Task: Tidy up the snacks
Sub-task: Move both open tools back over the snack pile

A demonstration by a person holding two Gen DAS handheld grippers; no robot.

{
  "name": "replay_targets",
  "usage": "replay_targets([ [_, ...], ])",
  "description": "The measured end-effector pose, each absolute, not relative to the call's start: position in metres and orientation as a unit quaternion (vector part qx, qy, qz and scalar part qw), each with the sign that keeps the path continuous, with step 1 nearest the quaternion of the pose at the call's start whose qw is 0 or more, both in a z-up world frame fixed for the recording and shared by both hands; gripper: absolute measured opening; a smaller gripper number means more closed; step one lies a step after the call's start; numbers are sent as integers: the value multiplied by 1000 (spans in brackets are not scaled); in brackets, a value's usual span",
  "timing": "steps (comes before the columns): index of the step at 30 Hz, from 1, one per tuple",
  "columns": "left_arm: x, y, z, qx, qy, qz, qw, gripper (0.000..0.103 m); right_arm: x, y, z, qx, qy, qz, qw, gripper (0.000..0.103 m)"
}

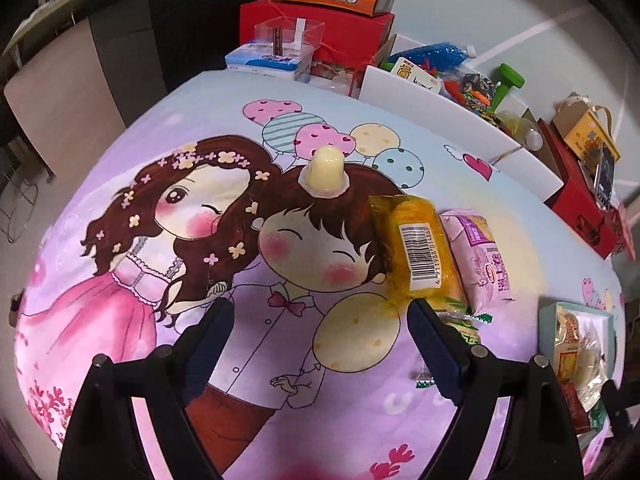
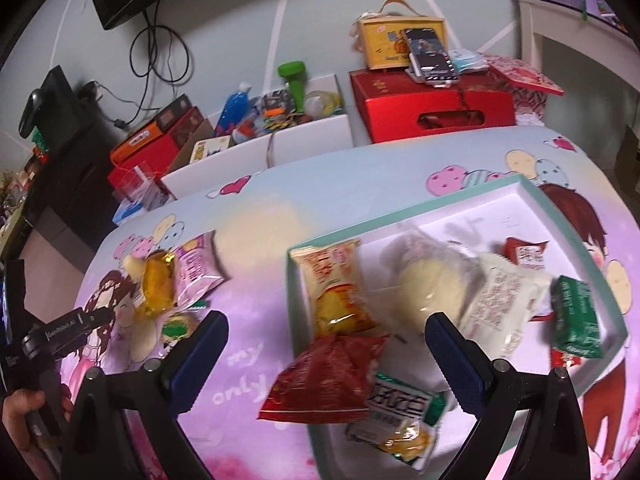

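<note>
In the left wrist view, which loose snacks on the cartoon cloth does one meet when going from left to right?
Pale yellow dome-shaped jelly cup → yellow plastic-wrapped snack with a barcode label → pink plastic snack packet → teal-rimmed box already holding snacks, at the right edge.

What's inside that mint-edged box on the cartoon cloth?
The box holds wrapped snacks: a red packet, a yellow packet, a green packet and pale buns. Anything beneath them is hidden.

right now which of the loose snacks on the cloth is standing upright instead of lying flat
The pale yellow jelly cup, standing dome-up on its rim, apart from the rest. The yellow packet and pink packet lie flat, side by side.
</note>
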State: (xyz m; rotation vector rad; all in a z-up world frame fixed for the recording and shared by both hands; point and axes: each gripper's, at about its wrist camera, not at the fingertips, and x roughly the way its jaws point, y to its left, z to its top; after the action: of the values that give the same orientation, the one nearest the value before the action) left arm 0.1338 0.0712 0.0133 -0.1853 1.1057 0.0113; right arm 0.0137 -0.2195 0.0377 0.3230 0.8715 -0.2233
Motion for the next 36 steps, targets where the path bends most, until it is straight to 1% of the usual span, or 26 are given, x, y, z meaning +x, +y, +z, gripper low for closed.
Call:
replay_targets([
  [11, 148, 77, 9, -109, 524, -29, 844, 89, 31, -190, 24, 147, 429, -83, 887, 101],
  [20, 159, 78, 4, -106, 525, -40, 843, 89, 58, -149, 16, 126, 438, -53, 889, 101],
  [30, 173, 74, -7, -109, 532, -61, 838, 89, 102, -88, -25, 50, 487, -10, 872, 101],
  [36, 178, 64, -9, -108, 531, -81, 837, 89, 116, -68, -45, 28, 503, 12, 864, 101],
])
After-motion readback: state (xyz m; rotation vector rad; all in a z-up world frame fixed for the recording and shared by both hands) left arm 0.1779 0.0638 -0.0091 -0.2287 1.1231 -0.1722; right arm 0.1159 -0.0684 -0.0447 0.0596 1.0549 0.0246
